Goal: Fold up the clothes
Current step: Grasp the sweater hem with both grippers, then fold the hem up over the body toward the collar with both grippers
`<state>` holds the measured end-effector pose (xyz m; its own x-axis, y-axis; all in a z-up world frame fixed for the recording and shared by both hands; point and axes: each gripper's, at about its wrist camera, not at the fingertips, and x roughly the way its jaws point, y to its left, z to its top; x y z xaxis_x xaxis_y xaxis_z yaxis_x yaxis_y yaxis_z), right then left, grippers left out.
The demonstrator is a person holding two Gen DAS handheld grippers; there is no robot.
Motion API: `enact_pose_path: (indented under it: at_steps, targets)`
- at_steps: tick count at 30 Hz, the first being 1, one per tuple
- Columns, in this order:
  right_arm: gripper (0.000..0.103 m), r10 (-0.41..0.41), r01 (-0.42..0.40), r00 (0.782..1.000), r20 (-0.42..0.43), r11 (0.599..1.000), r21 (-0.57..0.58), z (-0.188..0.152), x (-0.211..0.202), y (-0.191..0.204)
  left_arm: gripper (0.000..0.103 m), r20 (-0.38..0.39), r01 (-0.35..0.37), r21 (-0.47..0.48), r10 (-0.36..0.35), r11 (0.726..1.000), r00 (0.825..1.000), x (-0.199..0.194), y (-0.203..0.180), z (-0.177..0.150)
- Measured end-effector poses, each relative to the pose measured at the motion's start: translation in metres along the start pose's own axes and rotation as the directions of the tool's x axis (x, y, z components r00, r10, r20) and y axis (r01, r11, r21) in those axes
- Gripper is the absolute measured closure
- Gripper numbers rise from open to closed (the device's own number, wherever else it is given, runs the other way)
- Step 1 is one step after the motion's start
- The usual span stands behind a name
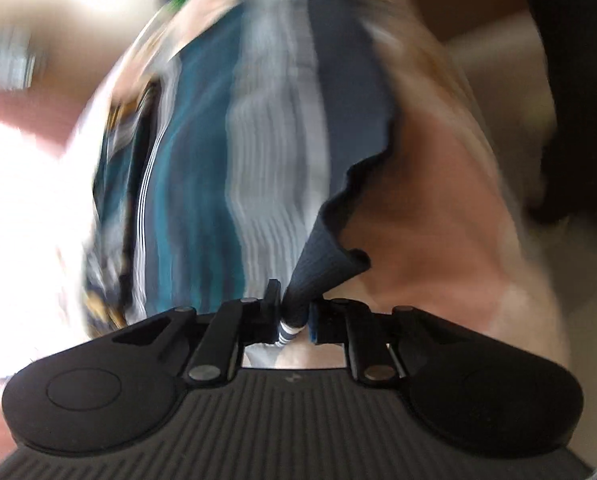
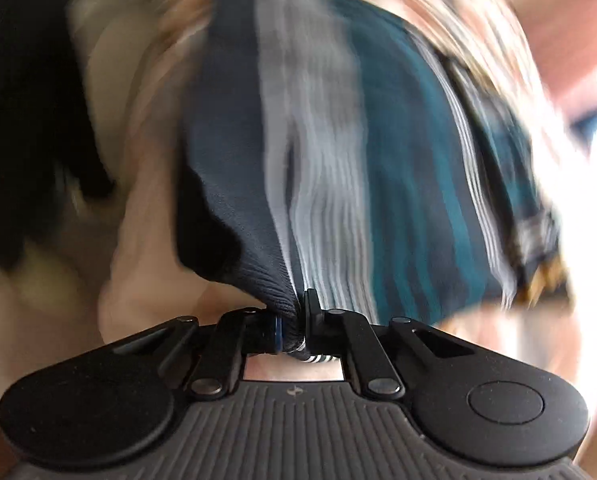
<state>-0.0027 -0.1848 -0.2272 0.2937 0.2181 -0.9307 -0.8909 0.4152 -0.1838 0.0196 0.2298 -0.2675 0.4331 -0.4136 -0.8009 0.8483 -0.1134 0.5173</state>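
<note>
Clearly you have the striped garment (image 1: 234, 152) spread between both tools, stretching away over a pale, blurred surface (image 1: 438, 200) that I cannot identify, its navy hem bunched at each pinch. Keep even tension along that edge so the cloth hangs flat and both corners stay level. Your left tool (image 1: 294, 312) and right tool (image 2: 292, 326) are each clamped tight on a hem corner, so avoid jerking.
</note>
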Motion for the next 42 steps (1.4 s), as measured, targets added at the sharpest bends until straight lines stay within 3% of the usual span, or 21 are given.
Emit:
enact_pose_path:
  at_steps: [1,2,3,5,8,10,12,14,17,19,20,21,23,25,27,30,32,35,38,40,42]
  targets:
    - [0.096,0.026,-0.028,0.999,0.018,0.993,0.111,0.007,-0.007,-0.022,0.092,-0.002,0.046,-0.129,-0.047,0.991,0.999,-0.001,0.026,0.004]
    - [0.097,0.075,-0.079,0.997,0.027,0.971,0.228,0.012,-0.011,-0.045,0.092,0.006,0.072,-0.254,-0.073,0.965,0.997,-0.001,0.052,0.006]
    - [0.097,0.073,-0.084,0.996,0.047,0.943,0.321,0.015,-0.015,-0.067,0.092,0.012,0.095,-0.372,-0.097,0.923,0.995,0.002,0.077,0.004]
    - [0.097,0.057,-0.090,0.995,0.083,0.873,0.480,0.019,-0.016,-0.105,0.093,0.029,0.108,-0.577,-0.112,0.810,0.993,0.014,0.123,-0.010]
    - [0.096,0.004,-0.070,0.995,0.104,0.764,0.641,0.014,0.004,-0.145,0.093,0.044,0.112,-0.779,-0.124,0.617,0.991,0.047,0.171,-0.035]
    - [0.092,-0.007,-0.062,0.996,0.090,0.669,0.741,0.010,0.031,-0.159,0.093,0.026,0.068,-0.865,-0.092,0.498,0.995,0.068,0.190,-0.052]
    - [0.086,0.019,-0.100,0.994,0.109,0.584,0.806,0.008,0.053,-0.171,0.095,0.035,0.088,-0.922,-0.144,0.377,0.989,0.088,0.201,-0.068]
    - [0.081,-0.013,-0.101,0.992,0.129,0.543,0.834,0.006,0.059,-0.170,0.094,0.086,0.123,-0.960,-0.154,0.252,0.984,0.091,0.200,-0.082]
    - [0.077,-0.051,-0.133,0.983,0.177,0.470,0.873,-0.009,0.059,-0.171,0.083,0.156,0.166,-0.984,-0.130,0.068,0.979,0.091,0.197,-0.102]
    - [0.077,-0.059,-0.143,0.981,0.187,0.442,0.885,-0.015,0.058,-0.173,0.083,0.175,0.174,-0.985,-0.104,-0.018,0.979,0.094,0.198,-0.107]
    - [0.080,-0.056,-0.147,0.980,0.191,0.442,0.885,-0.014,0.058,-0.175,0.084,0.175,0.173,-0.984,-0.092,-0.032,0.980,0.094,0.199,-0.106]
    - [0.095,-0.065,-0.133,0.981,0.182,0.455,0.881,-0.012,0.055,-0.177,0.097,0.165,0.164,-0.986,-0.085,-0.019,0.983,0.096,0.202,-0.101]
    - [0.095,-0.097,-0.106,0.980,0.172,0.475,0.874,-0.009,0.043,-0.181,0.098,0.127,0.129,-0.991,-0.057,0.032,0.990,0.093,0.203,-0.094]
    - [0.096,-0.143,-0.115,0.968,0.205,0.474,0.873,-0.009,0.030,-0.183,0.099,0.105,0.106,-0.994,-0.029,0.036,0.994,0.090,0.201,-0.092]
    - [0.096,-0.189,-0.113,0.958,0.215,0.440,0.891,-0.021,0.021,-0.186,0.098,0.085,0.085,-0.996,-0.001,0.037,0.996,0.088,0.200,-0.091]
    - [0.097,-0.183,-0.119,0.963,0.198,0.371,0.921,-0.036,0.034,-0.189,0.097,0.053,0.052,-0.998,0.042,0.037,0.998,0.085,0.199,-0.090]
    - [0.097,-0.181,-0.121,0.964,0.194,0.351,0.929,-0.037,0.045,-0.188,0.098,0.033,0.030,-0.999,0.070,0.037,0.997,0.083,0.197,-0.089]
    - [0.097,-0.207,-0.142,0.955,0.213,0.312,0.940,-0.041,0.054,-0.187,0.098,0.008,0.004,-1.000,0.118,0.031,0.993,0.079,0.196,-0.087]
    - [0.097,-0.239,-0.159,0.944,0.227,0.273,0.949,-0.044,0.060,-0.187,0.096,-0.011,-0.012,-1.000,0.147,0.005,0.989,0.079,0.197,-0.090]
    - [0.097,-0.239,-0.146,0.948,0.210,0.258,0.955,-0.044,0.067,-0.188,0.096,-0.034,-0.032,-0.999,0.126,-0.024,0.991,0.092,0.195,-0.093]
    - [0.096,-0.238,-0.133,0.952,0.192,0.243,0.961,-0.044,0.074,-0.189,0.096,-0.053,-0.051,-0.998,0.095,-0.029,0.994,0.104,0.193,-0.091]
